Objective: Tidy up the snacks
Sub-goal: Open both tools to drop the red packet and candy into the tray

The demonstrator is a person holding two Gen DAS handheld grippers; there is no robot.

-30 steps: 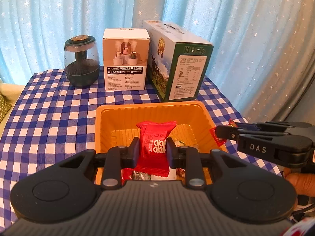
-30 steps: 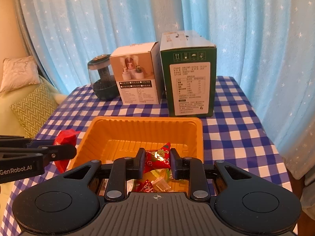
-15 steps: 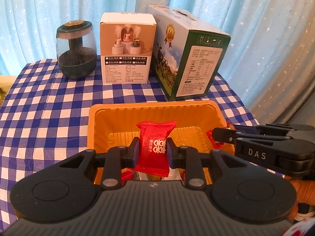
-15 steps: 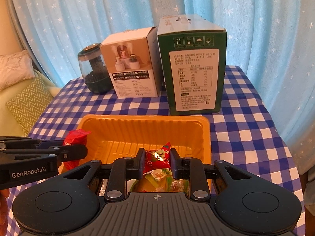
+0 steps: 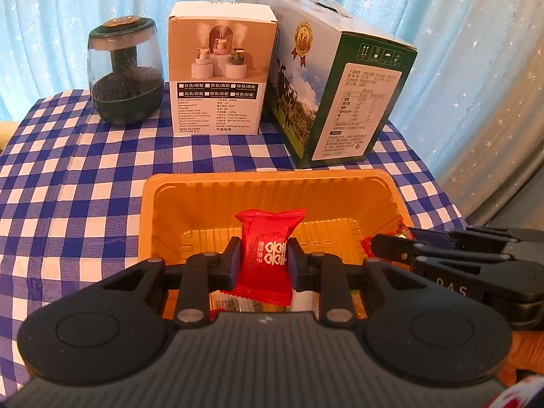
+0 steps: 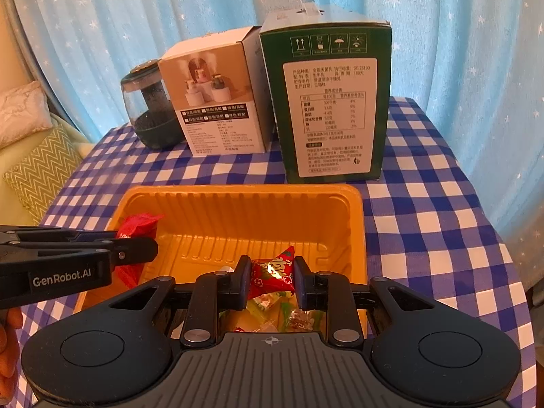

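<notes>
An orange plastic tray sits on the checked tablecloth. My left gripper is shut on a red snack packet and holds it over the tray's near part. My right gripper is shut on a red and gold triangular candy over the tray's near right part. Several wrapped candies lie in the tray below it. The right gripper shows at the right of the left wrist view; the left gripper with its red packet shows at the left of the right wrist view.
Behind the tray stand a dark glass jar, a white humidifier box and a green milk carton box. Blue starred curtains hang behind. Cushions lie beyond the table's left edge.
Both grippers have moved forward over the tray with their snacks still held. The boxes and jar look closer and larger.
</notes>
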